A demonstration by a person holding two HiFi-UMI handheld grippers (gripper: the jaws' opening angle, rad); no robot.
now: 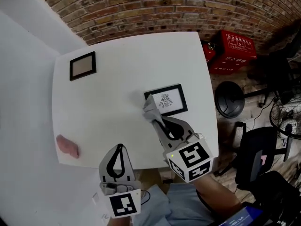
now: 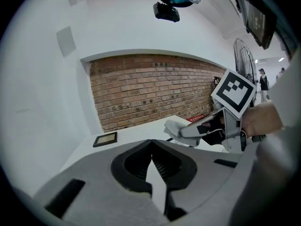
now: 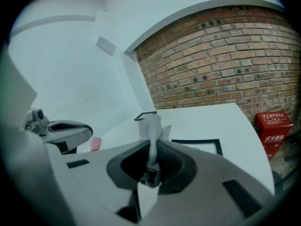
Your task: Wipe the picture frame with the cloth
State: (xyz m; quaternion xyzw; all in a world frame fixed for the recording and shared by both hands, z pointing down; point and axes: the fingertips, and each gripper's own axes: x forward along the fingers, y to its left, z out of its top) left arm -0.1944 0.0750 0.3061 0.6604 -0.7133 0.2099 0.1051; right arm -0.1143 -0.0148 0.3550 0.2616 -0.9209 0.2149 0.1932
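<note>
A grey cloth [image 1: 150,108] is pinched between the jaws of the right hand-held gripper [image 1: 157,120]. Its free part is left standing out past the tips, so that the fabric and not the plastic meets the surface. The cloth is brought to the near left corner of the picture frame [image 1: 167,99], which lies flat near the right edge of the bench [image 1: 117,51]. It seems to touch the black border there, but the contact is not clearly shown. The left hand-held gripper [image 1: 119,148] is kept closed on nothing and is held over the near edge of the bench, apart from the work, probably because one tool is enough for wiping. From this, the wiping is judged to be only at its start.

Two frames are counted: the one with a drawing, and a second frame [image 1: 83,66] near the far left corner. One cloth, two hand-held grippers and one small pink object [image 1: 67,145] near the near left corner are also counted.
</note>
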